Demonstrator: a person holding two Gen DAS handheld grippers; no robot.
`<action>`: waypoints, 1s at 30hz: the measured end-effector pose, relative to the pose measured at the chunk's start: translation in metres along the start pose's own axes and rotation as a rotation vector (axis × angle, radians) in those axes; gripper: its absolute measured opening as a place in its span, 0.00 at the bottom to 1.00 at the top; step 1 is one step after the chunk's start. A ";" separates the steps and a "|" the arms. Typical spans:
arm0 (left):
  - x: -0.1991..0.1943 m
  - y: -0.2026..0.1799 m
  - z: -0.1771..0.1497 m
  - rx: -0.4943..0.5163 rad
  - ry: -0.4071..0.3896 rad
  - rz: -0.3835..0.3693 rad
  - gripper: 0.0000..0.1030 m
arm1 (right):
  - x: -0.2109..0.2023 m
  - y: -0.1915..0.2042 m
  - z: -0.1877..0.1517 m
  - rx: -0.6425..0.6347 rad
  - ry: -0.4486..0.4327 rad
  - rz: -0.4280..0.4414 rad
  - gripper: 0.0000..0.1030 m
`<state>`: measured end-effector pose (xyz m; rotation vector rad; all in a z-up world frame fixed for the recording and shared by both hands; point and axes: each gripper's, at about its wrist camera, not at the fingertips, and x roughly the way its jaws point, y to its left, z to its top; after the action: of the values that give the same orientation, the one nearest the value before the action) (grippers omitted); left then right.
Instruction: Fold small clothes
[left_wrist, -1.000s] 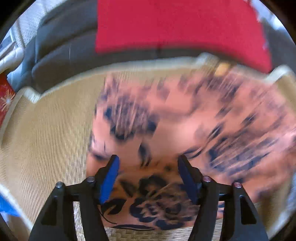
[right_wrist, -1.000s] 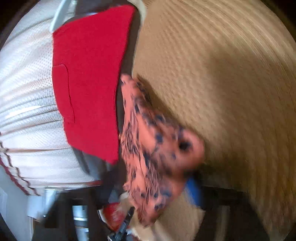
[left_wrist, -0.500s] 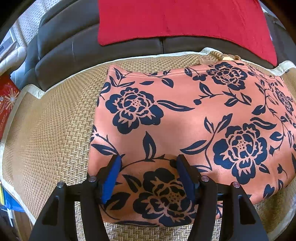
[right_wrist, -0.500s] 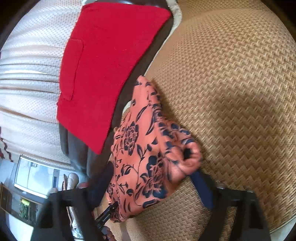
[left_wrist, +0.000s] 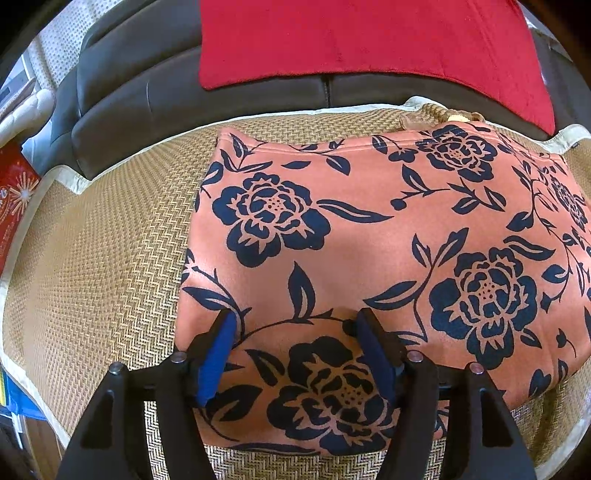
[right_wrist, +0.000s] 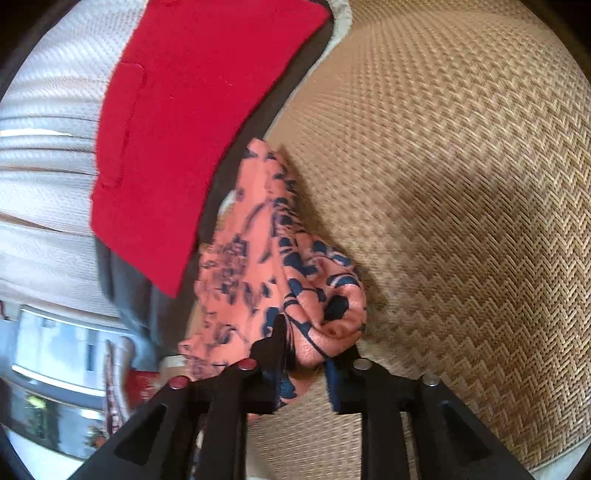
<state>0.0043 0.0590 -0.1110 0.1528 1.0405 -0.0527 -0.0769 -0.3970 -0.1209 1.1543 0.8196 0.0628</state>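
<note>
A salmon-pink garment with dark blue flowers (left_wrist: 369, 240) lies spread flat on a woven straw mat (left_wrist: 92, 277). My left gripper (left_wrist: 295, 325) is open, its blue-padded fingers (left_wrist: 218, 350) resting on the garment's near left part. My right gripper (right_wrist: 314, 339) is shut on a bunched edge of the same garment (right_wrist: 266, 266) and holds it lifted above the mat (right_wrist: 461, 184).
A dark leather sofa back (left_wrist: 147, 92) runs behind the mat, with a red cloth (left_wrist: 369, 40) draped over it; the cloth also shows in the right wrist view (right_wrist: 177, 129). A red box (left_wrist: 14, 206) sits at the far left.
The garment has settled flat under the left gripper after a fast, blurred motion. The right gripper has closed tighter on the bunched edge and turned slightly.
</note>
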 end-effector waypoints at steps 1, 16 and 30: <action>0.001 0.001 0.000 -0.004 -0.001 -0.001 0.68 | -0.002 0.001 0.004 0.002 0.008 0.020 0.59; 0.003 0.001 -0.001 0.013 -0.001 0.003 0.72 | 0.020 0.025 0.015 -0.125 0.032 -0.172 0.23; 0.002 0.026 -0.010 -0.057 0.001 0.021 0.74 | 0.019 0.076 0.097 -0.269 0.058 -0.050 0.81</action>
<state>-0.0005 0.0868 -0.1151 0.1126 1.0399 -0.0038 0.0222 -0.4313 -0.0535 0.8815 0.8626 0.1612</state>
